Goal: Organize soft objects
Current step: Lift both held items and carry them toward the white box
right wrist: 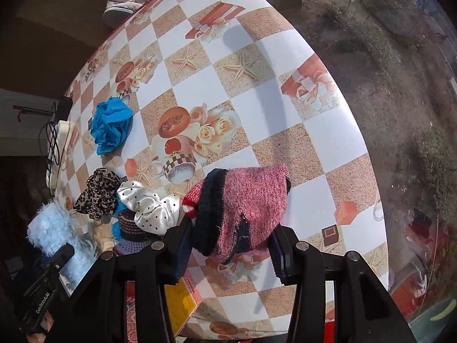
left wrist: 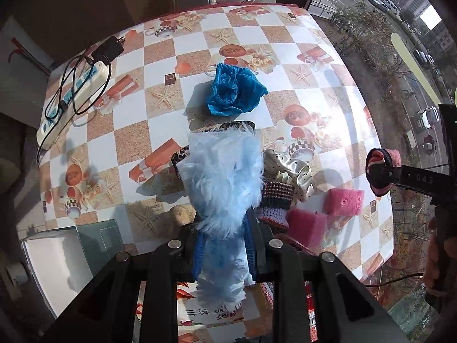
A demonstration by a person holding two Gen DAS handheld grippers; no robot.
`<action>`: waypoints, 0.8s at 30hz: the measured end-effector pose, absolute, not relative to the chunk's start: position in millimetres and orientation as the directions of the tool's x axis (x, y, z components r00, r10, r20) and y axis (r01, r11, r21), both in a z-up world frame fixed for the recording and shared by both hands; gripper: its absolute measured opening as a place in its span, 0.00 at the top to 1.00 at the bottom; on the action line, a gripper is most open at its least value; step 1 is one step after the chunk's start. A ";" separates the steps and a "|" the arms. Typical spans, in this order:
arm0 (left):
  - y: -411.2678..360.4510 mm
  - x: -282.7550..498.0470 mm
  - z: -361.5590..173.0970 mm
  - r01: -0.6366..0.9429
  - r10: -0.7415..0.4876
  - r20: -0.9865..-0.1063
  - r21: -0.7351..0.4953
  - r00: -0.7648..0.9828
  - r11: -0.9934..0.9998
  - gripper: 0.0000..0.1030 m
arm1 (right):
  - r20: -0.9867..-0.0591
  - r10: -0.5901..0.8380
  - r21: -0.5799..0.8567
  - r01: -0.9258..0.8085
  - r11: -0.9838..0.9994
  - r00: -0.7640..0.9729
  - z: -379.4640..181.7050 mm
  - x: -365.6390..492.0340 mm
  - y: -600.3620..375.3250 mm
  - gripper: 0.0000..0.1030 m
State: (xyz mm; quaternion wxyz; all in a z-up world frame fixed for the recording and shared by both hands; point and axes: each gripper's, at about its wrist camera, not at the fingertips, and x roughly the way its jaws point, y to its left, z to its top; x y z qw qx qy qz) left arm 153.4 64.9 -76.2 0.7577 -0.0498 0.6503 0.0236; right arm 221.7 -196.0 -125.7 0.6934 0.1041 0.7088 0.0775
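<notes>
My left gripper (left wrist: 225, 245) is shut on a fluffy light-blue cloth (left wrist: 225, 183) and holds it above the table; the cloth also shows in the right wrist view (right wrist: 54, 228). My right gripper (right wrist: 231, 245) is shut on a pink and black knitted piece (right wrist: 245, 208), also seen at the right in the left wrist view (left wrist: 381, 171). On the table lie a crumpled blue cloth (left wrist: 232, 90), a white polka-dot scrunchie (right wrist: 151, 205), a leopard-print scrunchie (right wrist: 98, 193), a striped knitted piece (left wrist: 275, 200) and two pink sponges (left wrist: 342, 201).
The checkered tablecloth (right wrist: 257, 100) covers the table. A white power strip (left wrist: 74, 94) with black cables lies at the far left. A white open box (left wrist: 57, 260) stands at the near left edge. A window with a street view is on the right.
</notes>
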 end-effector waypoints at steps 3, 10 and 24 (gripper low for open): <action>56.4 149.6 -63.8 -0.105 -0.014 -0.982 -0.035 0.191 0.994 0.74 | -0.967 0.257 0.257 0.018 0.966 -0.002 -110.8 217.1 -204.4 0.53; 47.5 136.8 -34.7 -0.146 -0.050 -0.972 -0.085 0.230 0.986 0.74 | -0.963 0.271 0.270 -0.017 0.963 0.016 -90.0 195.3 -218.0 0.53; -70.8 108.2 -1.7 0.069 -0.090 -0.957 -0.074 0.274 0.995 0.74 | -0.965 0.256 0.255 -0.038 0.966 0.048 -66.5 153.2 -264.5 0.53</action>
